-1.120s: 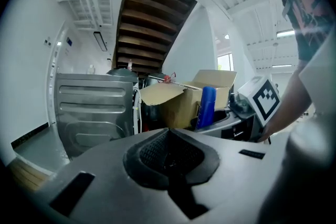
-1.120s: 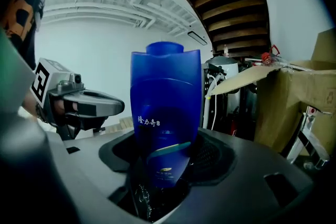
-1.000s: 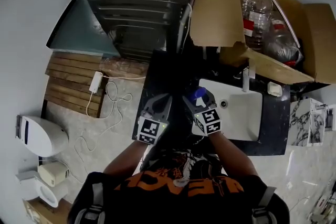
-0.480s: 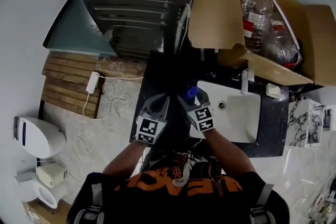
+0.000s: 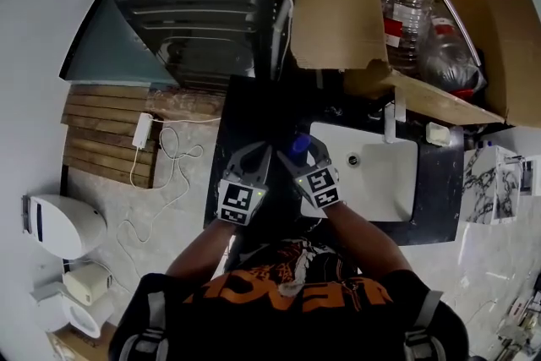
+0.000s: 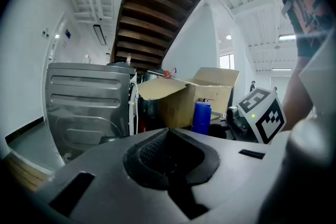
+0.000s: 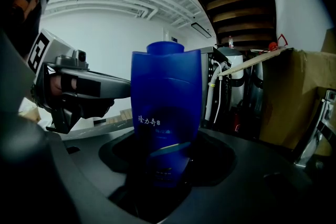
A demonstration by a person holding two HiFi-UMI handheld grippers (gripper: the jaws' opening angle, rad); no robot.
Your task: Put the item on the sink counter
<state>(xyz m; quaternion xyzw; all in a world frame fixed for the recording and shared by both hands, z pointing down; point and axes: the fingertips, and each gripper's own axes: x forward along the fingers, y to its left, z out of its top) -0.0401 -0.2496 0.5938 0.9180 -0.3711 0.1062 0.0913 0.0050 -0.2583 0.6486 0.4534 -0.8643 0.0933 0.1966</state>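
Note:
A blue plastic bottle stands upright between the jaws of my right gripper, which is shut on its lower part. In the right gripper view the bottle fills the middle, with printed characters on its front. It hangs over the black sink counter, just left of the white basin. My left gripper hovers close beside it on the left, shut and empty. From the left gripper view the bottle shows beside the right gripper's marker cube.
A faucet and a soap bar sit behind the basin. An open cardboard box with large plastic bottles stands at the back right. A dark metal appliance is at the back left. The floor has a wooden mat and a white cable.
Both grippers, with the blue bottle, have drifted a little left and further back, away from the basin and over the dark counter. The grip on the bottle is unchanged.

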